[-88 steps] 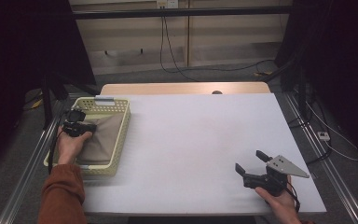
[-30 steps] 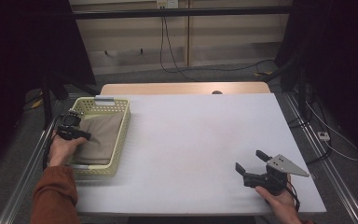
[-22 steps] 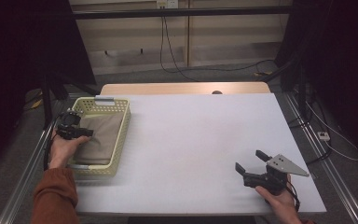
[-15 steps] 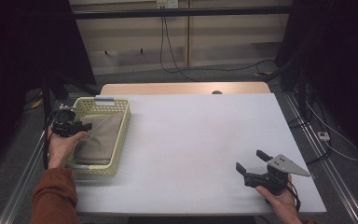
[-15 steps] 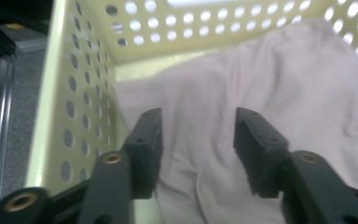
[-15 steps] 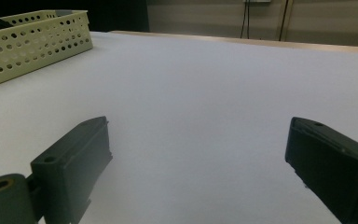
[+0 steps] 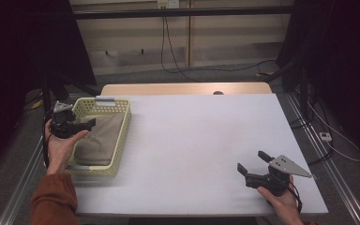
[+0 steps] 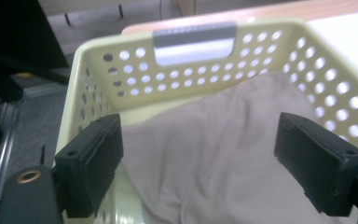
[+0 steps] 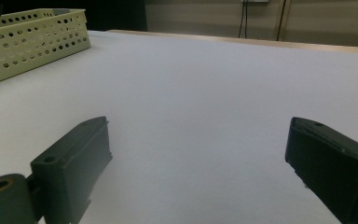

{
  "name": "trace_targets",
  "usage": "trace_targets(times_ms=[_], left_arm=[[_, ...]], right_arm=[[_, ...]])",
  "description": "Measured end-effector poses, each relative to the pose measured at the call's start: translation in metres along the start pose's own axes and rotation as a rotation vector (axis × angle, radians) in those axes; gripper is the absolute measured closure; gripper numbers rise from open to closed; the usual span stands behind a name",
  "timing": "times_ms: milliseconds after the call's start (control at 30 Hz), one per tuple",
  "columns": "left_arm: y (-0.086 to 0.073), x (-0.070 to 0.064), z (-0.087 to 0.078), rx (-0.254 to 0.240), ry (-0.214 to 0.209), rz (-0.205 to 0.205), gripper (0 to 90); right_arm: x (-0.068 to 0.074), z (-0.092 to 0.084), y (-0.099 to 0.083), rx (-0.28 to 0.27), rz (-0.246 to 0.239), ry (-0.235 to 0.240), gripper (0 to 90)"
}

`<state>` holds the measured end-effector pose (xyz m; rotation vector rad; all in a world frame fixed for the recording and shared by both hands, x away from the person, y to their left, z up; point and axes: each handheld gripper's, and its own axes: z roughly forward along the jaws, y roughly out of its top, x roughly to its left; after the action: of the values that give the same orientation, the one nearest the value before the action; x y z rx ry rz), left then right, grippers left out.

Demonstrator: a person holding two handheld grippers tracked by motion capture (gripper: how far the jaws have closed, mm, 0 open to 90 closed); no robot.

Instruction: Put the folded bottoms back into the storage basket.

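A pale yellow perforated plastic basket [image 7: 120, 123] sits near the left edge of a white table [image 7: 201, 140], and everything here is placed relative to that basket. Inside it lies a folded beige-grey cloth [image 7: 98, 138], slumped along the basket floor and reaching toward the far wall, where a grey handle insert [image 8: 195, 43] is set into the rim. The left gripper [image 7: 86, 124] hovers just above the basket's left rim, held in the person's left hand [image 7: 62, 145]. Its two black jaws have just been opening and now stand wide apart; in the left gripper view the cloth [image 8: 205, 154] lies below and between them, with neither pad pressing on it, so the cloth appears released into the basket. The right gripper [image 7: 253, 161] rests well apart from the basket, near the table's near right corner, its jaws also spread wide with nothing between them but bare tabletop [image 9: 205, 93]. The likely risk is a snag: if a fold of cloth clings to a pad as the left gripper lifts away, it could drag the cloth over the rim. The left jaw also sits close to the basket wall, so a sideways pull could nudge or tip the light basket.
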<state>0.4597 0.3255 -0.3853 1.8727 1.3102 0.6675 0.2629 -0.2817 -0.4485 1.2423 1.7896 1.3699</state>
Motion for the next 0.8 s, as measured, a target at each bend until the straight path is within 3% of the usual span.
trace_targets(times_ms=[233,500,800], left_arm=[[0.001,0.000,-0.008,-0.037,-0.011,0.006,5.1],[0.001,0.000,-0.026,-0.095,-0.031,-0.006,5.0],[-0.005,-0.001,-0.040,-0.102,-0.019,-0.012,6.1]], right_arm=[[0.000,0.000,0.000,-0.004,-0.001,-0.010,6.4],[0.000,-0.001,0.000,-0.006,-0.002,-0.011,6.4],[0.000,0.000,0.000,-0.006,-0.002,-0.011,6.4]])
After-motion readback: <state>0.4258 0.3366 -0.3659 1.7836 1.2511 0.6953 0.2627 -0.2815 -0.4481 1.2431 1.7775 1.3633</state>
